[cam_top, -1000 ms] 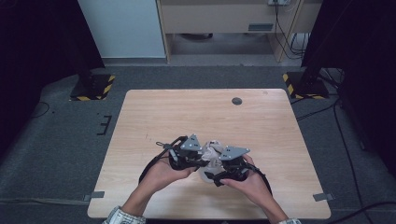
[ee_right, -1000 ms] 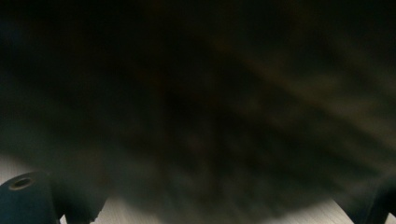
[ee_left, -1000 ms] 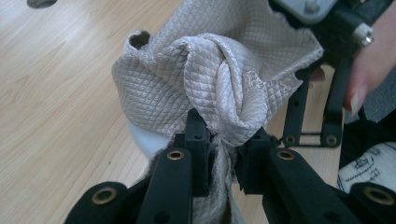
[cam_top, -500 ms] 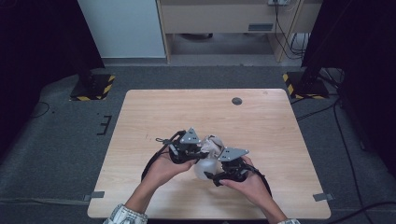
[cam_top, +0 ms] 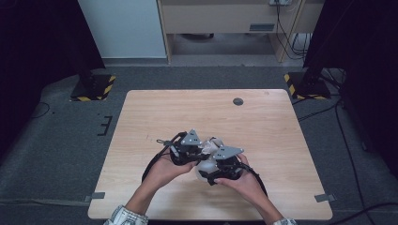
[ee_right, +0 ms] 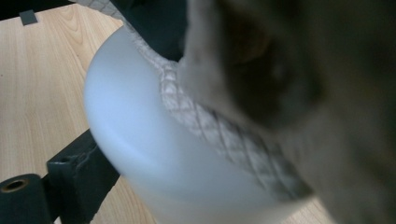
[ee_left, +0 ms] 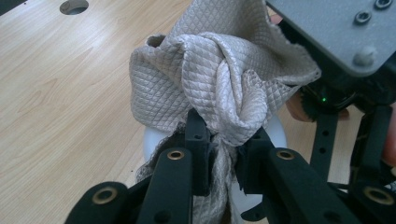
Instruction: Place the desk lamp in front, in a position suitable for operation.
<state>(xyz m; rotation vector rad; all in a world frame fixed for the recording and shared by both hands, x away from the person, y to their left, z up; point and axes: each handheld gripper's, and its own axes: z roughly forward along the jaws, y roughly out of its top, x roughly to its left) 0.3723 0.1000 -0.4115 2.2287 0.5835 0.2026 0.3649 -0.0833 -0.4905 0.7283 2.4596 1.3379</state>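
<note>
Left gripper [ee_left: 223, 154]: jaws nearly closed, pinching a twisted beige cloth [ee_left: 219, 74] above the table [cam_top: 155, 117]. Cloth: draped over a white bowl [ee_right: 154, 154], near the table's front edge. Right gripper [cam_top: 224, 165]: against the bowl; jaw opening cannot be told.

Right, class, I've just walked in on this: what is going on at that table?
A person holds a gripper in each hand over the near part of a wooden table. The left gripper has its fingers pinched on a bunched beige quilted cloth, which is draped over a white rounded object. The right gripper is pressed close against that white object, but whether its fingers are closed on it cannot be told. The two grippers work close together.
</note>
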